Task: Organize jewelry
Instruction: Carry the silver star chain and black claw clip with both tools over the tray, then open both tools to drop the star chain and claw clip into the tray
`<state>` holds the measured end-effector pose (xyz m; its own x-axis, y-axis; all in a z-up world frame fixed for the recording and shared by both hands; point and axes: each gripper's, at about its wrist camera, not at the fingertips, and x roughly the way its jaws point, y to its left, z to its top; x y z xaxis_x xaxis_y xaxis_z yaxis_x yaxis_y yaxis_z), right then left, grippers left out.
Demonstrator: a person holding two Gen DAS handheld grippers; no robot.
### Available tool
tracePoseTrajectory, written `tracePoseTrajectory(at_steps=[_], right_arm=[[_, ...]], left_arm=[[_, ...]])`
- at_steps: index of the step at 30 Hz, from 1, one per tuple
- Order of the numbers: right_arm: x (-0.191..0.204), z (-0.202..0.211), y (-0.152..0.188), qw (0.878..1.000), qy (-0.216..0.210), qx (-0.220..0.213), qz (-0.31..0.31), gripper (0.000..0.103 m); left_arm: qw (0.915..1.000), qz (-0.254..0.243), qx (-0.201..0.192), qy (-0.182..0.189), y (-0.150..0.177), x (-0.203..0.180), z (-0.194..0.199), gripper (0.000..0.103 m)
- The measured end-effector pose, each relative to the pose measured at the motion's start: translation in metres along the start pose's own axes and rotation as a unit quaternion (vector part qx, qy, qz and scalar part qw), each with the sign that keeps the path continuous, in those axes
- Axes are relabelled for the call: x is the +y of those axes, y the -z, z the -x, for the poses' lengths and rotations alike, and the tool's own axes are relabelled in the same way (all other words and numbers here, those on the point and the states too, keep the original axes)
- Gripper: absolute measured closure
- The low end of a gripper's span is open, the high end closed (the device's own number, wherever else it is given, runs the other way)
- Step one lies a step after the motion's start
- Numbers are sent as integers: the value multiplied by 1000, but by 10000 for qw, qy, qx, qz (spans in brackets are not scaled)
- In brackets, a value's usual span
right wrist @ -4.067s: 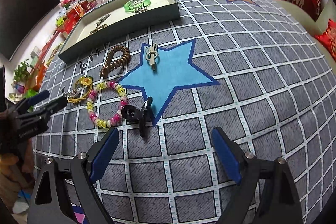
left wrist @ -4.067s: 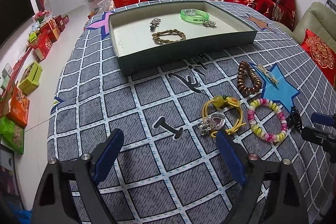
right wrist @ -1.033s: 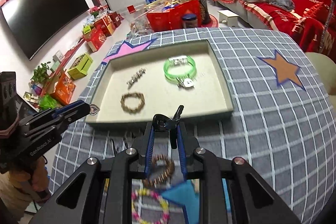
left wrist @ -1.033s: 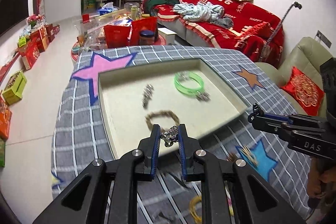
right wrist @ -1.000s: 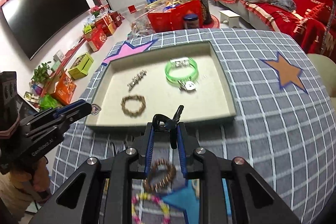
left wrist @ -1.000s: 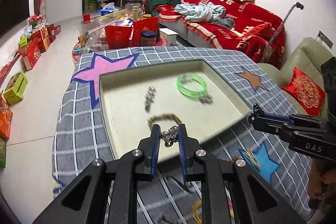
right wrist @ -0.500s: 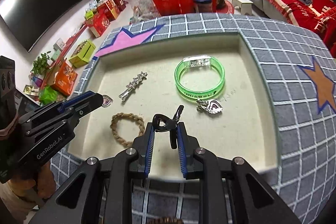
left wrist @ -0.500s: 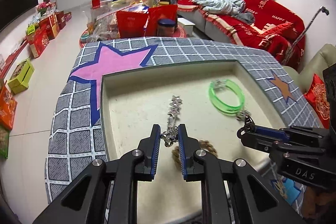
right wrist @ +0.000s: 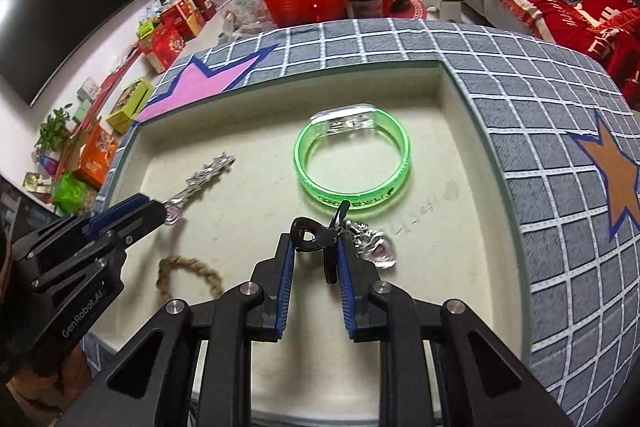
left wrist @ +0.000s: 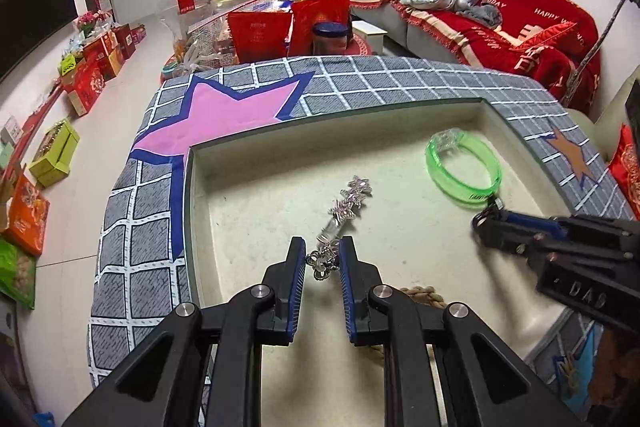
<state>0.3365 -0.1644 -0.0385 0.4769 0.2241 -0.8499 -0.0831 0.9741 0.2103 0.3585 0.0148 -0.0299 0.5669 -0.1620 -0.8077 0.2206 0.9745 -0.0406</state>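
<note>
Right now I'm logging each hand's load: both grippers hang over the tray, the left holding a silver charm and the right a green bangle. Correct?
Not quite. The right gripper holds a black hair clip, as the right wrist view shows; the green bangle lies in the tray. The left gripper does hold the silver charm.

Both grippers angle steeply downward, left gripper (left wrist: 322,261) and right gripper (right wrist: 316,247) (jaws nearly closed, each pinching something small).
</note>
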Motion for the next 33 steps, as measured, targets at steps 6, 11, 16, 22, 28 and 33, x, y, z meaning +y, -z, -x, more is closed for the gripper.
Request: tracePoseTrajectory(at_steps=[6, 11, 16, 22, 28, 33], right_arm=[[1, -1, 1, 10000, 49, -31, 6, 77], [1, 7, 4, 9999, -43, -120, -84, 54], [-2, 27, 4, 9987, -255, -341, -288, 53], [-8, 58, 8, 9958, -421, -617, -530, 46], [-12, 78, 22, 9928, -531, -777, -738, 42], [-16, 88, 38, 9920, -556, -779, -828, 42]], left_arm=[[9995, -226, 132, -198, 3, -7, -8, 69], [9994, -272, 11, -202, 4, -9, -1, 69], [9995, -250, -61, -206, 3, -10, 5, 68], [9996, -221, -156, -125, 4, -11, 14, 68], [9980, -100, -591, -177, 3, -11, 37, 0], [9980, -147, -610, -123, 4, -14, 56, 0]])
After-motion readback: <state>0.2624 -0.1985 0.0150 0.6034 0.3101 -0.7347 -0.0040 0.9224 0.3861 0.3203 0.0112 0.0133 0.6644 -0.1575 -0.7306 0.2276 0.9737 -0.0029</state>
